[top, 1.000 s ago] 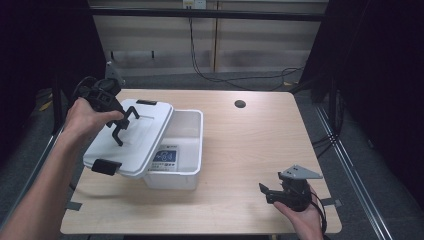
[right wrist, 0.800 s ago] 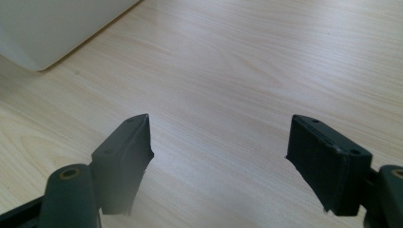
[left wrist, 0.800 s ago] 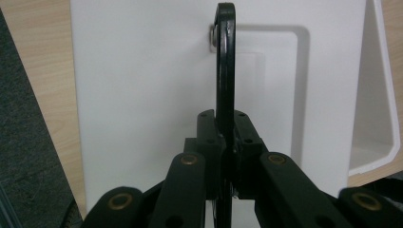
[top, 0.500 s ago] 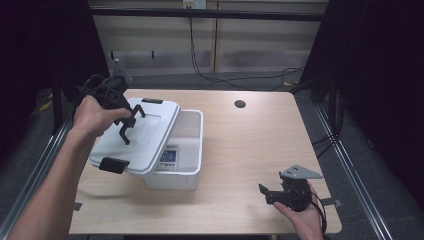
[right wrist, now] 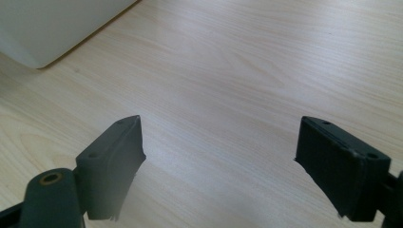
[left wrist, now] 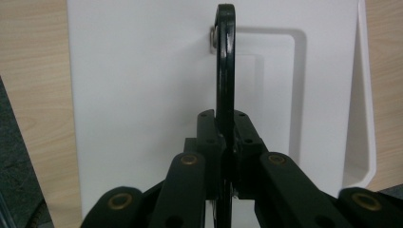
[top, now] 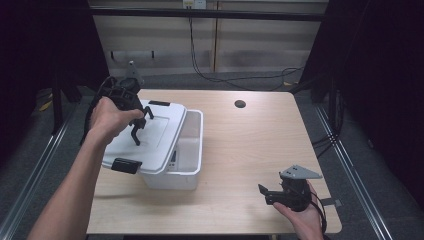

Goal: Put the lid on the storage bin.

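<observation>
White plastic lid (top: pixel 150 135), rectangular with rounded corners; shallow stepped rectangular recess in top face. Black clip latch at each short end: one at near-left edge (top: pixel 123 165), one at far edge (top: pixel 159 103). Thin black bail handle (left wrist: pixel 225 71) standing upright from the recess, pivoted on a small metal rivet at its far end, seen edge-on in left gripper view.

Lid position: about 9 o'clock on the wooden table (top: pixel 260 145), lying askew over the left part of a white open bin (top: pixel 187 160), tilted, left side hanging past the bin wall. Right part of bin uncovered; a printed label visible inside, text too small to read.

Left gripper (top: pixel 138 126): held from above by left hand (top: pixel 107 120), jaws pointing down onto lid top. Jaws pinched narrow, clamped on the black handle from both sides; handle running straight up between the pads (left wrist: pixel 209 133) in left gripper view.

Right gripper (top: pixel 267 192): at about 5 o'clock near the table's front edge, held in right hand (top: pixel 300 215), well apart from lid and bin, jaws aimed toward 9 o'clock. Jaws wide, just been opening, nothing between them; bare wood grain between the two pads (right wrist: pixel 119 156) in right gripper view, white bin corner (right wrist: pixel 47 28) at 11 o'clock of that view.

Small dark round hole (top: pixel 240 104) in table at about 12 o'clock.
</observation>
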`<state>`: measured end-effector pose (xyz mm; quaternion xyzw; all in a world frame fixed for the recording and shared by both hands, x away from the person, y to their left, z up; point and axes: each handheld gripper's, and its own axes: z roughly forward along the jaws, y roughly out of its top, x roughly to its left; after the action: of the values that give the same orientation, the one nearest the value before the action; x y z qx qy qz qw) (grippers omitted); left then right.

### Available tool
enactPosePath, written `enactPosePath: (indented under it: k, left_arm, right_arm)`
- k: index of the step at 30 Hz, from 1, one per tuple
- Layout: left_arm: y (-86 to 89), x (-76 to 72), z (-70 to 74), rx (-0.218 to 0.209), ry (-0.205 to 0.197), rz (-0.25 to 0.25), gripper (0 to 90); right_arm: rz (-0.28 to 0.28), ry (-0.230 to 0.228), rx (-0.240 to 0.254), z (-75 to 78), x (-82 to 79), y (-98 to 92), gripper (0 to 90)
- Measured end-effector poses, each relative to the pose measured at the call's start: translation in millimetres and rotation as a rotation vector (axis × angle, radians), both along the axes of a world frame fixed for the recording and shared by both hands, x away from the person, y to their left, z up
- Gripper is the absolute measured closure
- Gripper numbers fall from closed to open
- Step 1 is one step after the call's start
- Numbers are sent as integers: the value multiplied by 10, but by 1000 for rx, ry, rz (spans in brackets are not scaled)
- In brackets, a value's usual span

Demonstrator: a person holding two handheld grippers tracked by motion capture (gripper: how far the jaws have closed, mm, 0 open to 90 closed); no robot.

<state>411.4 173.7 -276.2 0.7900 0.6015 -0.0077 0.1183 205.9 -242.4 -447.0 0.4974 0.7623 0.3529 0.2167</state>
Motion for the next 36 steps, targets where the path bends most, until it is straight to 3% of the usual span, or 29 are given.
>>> enactPosePath:
  k: [9, 11, 13, 20, 24, 28, 36]
  left_arm:
    - [-166, -34, -33, -33, 0, 13, 847]
    - [-208, -36, -32, -19, 3, 21, 847]
    - [-238, -39, -35, -10, 5, 37, 847]
    - [-278, -11, -55, -36, 12, 102, 847]
    - [-284, -3, -65, -17, 17, 134, 847]
    - [-298, -13, -62, -38, 16, 173, 846]
    - [-336, 12, -78, -62, 29, 169, 845]
  right_arm:
    - [-2, 0, 5, 0, 4, 2, 147]
    - [1, -2, 1, -1, 4, 1, 147]
    - [0, -2, 4, 0, 5, 3, 147]
    - [2, -2, 5, 1, 0, 2, 147]
    - [4, -2, 6, 0, 1, 3, 148]
    - [4, -2, 5, 0, 1, 2, 148]
    - [5, 0, 8, -1, 0, 2, 149]
